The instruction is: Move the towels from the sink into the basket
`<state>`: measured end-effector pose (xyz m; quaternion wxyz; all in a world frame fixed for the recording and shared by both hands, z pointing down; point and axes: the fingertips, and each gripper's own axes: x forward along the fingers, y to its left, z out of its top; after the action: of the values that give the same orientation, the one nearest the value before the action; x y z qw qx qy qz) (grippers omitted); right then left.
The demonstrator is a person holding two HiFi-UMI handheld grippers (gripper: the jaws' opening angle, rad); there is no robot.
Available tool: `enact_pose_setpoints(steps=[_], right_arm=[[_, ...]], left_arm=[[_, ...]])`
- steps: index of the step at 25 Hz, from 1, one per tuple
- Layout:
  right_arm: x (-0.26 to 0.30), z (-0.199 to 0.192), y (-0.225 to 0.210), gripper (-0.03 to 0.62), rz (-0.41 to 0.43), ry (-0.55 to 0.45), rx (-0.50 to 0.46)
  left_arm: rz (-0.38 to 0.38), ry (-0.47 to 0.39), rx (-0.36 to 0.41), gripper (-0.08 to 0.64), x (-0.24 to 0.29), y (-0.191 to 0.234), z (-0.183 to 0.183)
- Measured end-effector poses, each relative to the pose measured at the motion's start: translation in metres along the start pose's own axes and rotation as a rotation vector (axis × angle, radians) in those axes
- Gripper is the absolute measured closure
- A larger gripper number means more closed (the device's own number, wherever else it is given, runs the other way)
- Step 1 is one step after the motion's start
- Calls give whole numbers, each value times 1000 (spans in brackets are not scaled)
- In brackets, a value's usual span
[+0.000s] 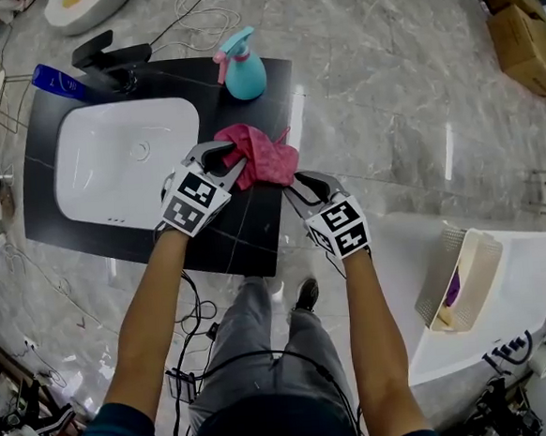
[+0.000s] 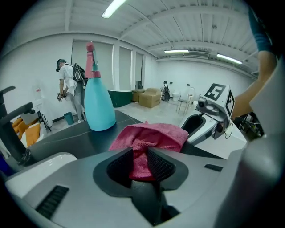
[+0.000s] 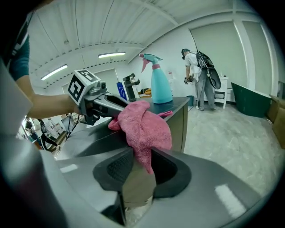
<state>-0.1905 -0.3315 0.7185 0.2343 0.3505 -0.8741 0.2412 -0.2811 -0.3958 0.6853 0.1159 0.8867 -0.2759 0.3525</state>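
In a marble-floored workroom, a black countertop (image 1: 255, 232) is carrying a white sink (image 1: 166, 117), a black faucet (image 1: 110, 61) and a teal spray bottle (image 1: 242, 69). A person is working over it with two hand-held grippers. A pink towel (image 1: 263, 154) is lying bunched on the counter just beside the basin's right edge, already out of the sink.

The left gripper (image 1: 226, 161) and the right gripper (image 1: 300, 184) are flanking the towel from either side. Both have their jaws parted, with a fold of cloth sitting loosely between the pads rather than pinched. This two-sided hold appears meant for gathering the floppy cloth before carrying it.

The basin is showing no towel inside. The woven basket (image 1: 474, 262) is waiting well apart on a white table (image 1: 532, 286) to the person's right. It is holding something purple (image 1: 453, 289), likely another towel.
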Motion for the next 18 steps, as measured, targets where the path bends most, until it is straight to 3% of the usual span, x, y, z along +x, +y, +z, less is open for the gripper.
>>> enact_pose_setpoints(steps=[5,12,18], right_arm=[[7,6,-2,563,-30,-15,-42],[-9,25,-7,572,-100,-66,-66],[-25,52,-11,572,-141,-115,-99]], left_arm=[[42,5,47,516,2,2,-3],[44,-62,-62,529,-7,12,4],[61,-124,-92,531,-21,16,18]])
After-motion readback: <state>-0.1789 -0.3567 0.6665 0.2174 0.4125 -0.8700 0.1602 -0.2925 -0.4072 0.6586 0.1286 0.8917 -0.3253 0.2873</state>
